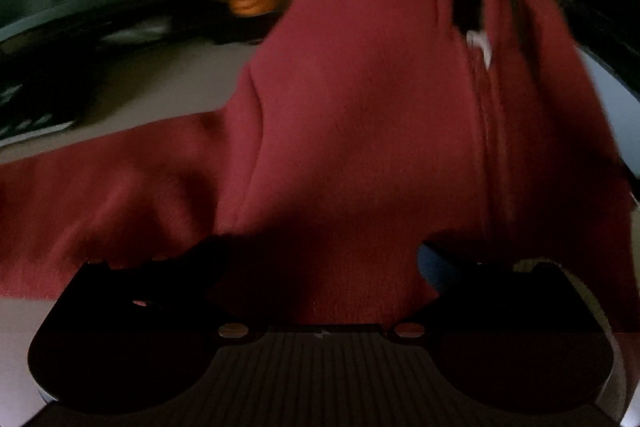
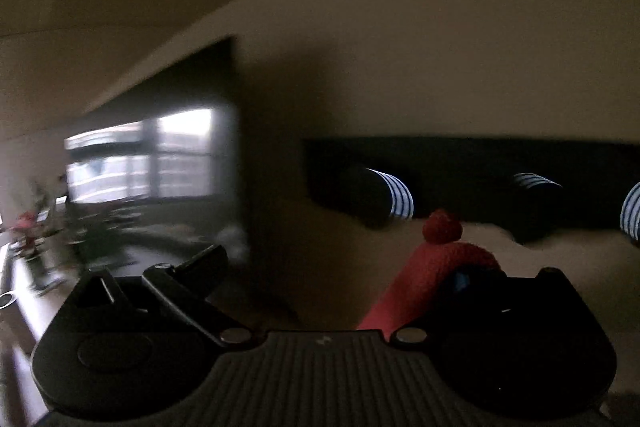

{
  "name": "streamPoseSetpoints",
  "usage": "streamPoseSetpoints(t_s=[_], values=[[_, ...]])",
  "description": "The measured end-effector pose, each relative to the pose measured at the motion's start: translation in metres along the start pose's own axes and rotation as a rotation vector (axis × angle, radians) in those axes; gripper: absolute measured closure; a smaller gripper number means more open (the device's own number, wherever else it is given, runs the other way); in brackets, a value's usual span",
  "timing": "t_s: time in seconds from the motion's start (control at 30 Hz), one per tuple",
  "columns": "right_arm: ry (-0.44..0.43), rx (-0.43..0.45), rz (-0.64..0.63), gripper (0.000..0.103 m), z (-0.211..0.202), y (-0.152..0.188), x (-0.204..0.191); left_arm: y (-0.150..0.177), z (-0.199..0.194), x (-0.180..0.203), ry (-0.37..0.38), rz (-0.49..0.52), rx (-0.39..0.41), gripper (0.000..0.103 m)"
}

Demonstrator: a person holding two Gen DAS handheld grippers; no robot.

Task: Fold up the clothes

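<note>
Dim room, both views blurred. Left wrist view: pale beige surface (image 1: 152,95), prob. a bed top, runs back to a dark curved edge; beyond that a dark wall and a small orange glow (image 1: 250,1), too blurred to ID. Dark patterned item (image 1: 28,115) lies at the surface's left edge. Pale blue-white patch (image 1: 612,107) shows at right behind the cloth.

Red garment (image 1: 360,107) fills most of that view: fleecy, one part hanging up out of the top of frame, a sleeve-like part spread left across the surface, a seam and small white tag (image 1: 478,45) at right. Its lower edge drops between the left gripper (image 1: 320,275) fingers; cloth covers the tips, so can't tell if the jaws are pinched on it or just apart around it.

Right wrist view: cam points up and out across the room. Beige wall and ceiling, bright window (image 2: 148,155) at left w/ clutter below it, dark headboard (image 2: 480,163) at right w/ dark pillows (image 2: 384,195) showing striped ends. Beige bedding (image 2: 540,259) lies in front of them.

Right gripper (image 2: 340,267): left finger stands wide of the right one, jaws apart. A red fold of the garment w/ a bobble on top rests against the right finger, not clamped. Open air between the fingers; free space left and ahead.
</note>
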State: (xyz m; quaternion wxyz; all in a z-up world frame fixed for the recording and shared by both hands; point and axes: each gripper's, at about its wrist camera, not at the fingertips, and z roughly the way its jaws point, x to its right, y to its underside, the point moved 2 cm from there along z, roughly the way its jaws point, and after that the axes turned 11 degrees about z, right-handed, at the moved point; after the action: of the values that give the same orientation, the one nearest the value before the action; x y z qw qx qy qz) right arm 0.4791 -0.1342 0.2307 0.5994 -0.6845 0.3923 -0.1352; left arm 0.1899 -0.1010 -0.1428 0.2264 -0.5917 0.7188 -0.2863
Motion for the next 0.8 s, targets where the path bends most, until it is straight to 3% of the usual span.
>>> streamPoseSetpoints(t_s=[0.1, 0.2, 0.33, 0.43, 0.5, 0.63, 0.73, 0.8], values=[[-0.029, -0.150, -0.088, 0.000, 0.029, 0.008, -0.020, -0.002, 0.001, -0.021, -0.063, -0.043, -0.025, 0.000], [0.052, -0.290, -0.202, 0.000, 0.034, 0.038, -0.030, -0.008, 0.005, -0.050, -0.093, -0.072, -0.039, 0.000], [0.215, -0.266, -0.338, 0.000, -0.012, 0.080, -0.031, -0.010, 0.008, -0.082, -0.099, -0.075, -0.040, 0.000], [0.407, -0.220, -0.329, 0.000, -0.050, 0.111, -0.015, -0.010, 0.007, -0.095, -0.090, -0.070, -0.042, 0.000], [0.501, -0.268, -0.298, 0.000, -0.061, 0.140, -0.007, -0.010, 0.006, -0.101, -0.073, -0.067, -0.045, 0.000], [0.513, -0.430, -0.232, 0.000, -0.056, 0.220, -0.010, -0.004, -0.008, -0.111, -0.001, -0.101, -0.030, 0.000], [0.515, -0.489, -0.242, 0.000, -0.031, 0.267, -0.020, 0.000, -0.019, -0.113, 0.027, -0.121, -0.002, 0.000], [0.600, -0.494, -0.273, 0.000, -0.017, 0.287, -0.015, 0.001, -0.025, -0.112, 0.037, -0.121, 0.007, 0.000]])
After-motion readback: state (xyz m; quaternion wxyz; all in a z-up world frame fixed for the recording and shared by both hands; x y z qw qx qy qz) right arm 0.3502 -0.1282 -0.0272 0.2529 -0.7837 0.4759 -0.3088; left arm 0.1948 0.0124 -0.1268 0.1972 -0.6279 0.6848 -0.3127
